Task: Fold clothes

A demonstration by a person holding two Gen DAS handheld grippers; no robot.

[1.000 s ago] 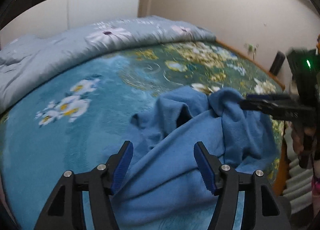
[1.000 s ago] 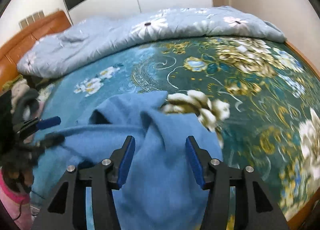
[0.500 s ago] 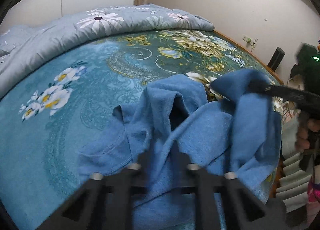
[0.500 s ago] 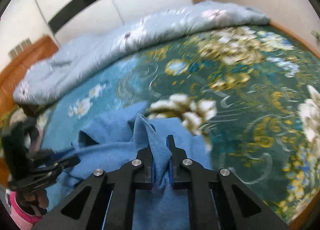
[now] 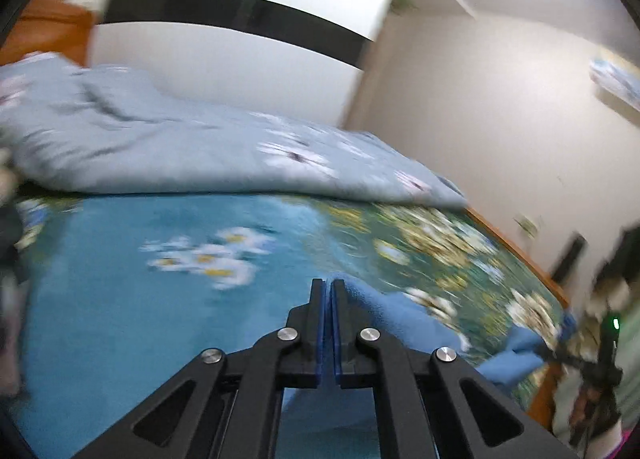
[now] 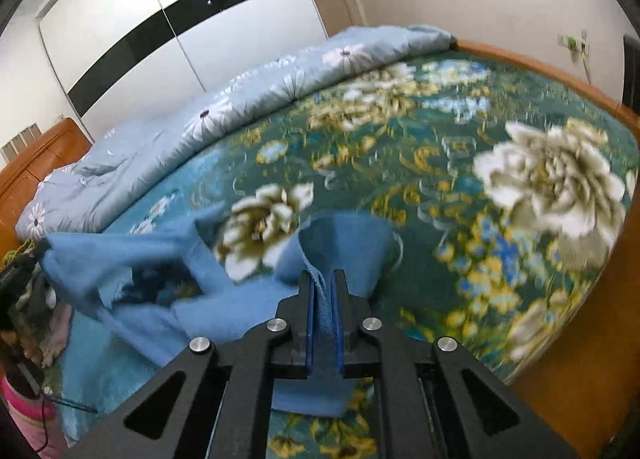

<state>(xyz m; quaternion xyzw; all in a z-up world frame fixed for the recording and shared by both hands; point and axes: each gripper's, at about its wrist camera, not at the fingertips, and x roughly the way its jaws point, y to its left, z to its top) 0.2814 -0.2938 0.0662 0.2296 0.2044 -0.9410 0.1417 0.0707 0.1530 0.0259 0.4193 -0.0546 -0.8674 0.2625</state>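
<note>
Soft blue fleece garment (image 6: pixel 224 311), lifted and stretched above the bed between both tools, one loose part sagging toward the teal flower-patterned bedspread (image 6: pixel 500 163). Edge of the fabric pinched between the blue-padded fingers (image 6: pixel 337 323) of the right gripper (image 6: pixel 323 291), a fold standing up just ahead of the tips. Left gripper (image 5: pixel 327 295) pressed almost fully together; cloth rising just beside its right finger and hanging beneath, presumably clamped, though the thin slit itself blurred. Farther out, a pale blue daisy-print quilt (image 6: pixel 208 115) bunched along the far side of the bed. Beyond that, an orange wooden headboard (image 6: pixel 36 163) and a white wardrobe with a black band (image 6: pixel 180 19).
</note>
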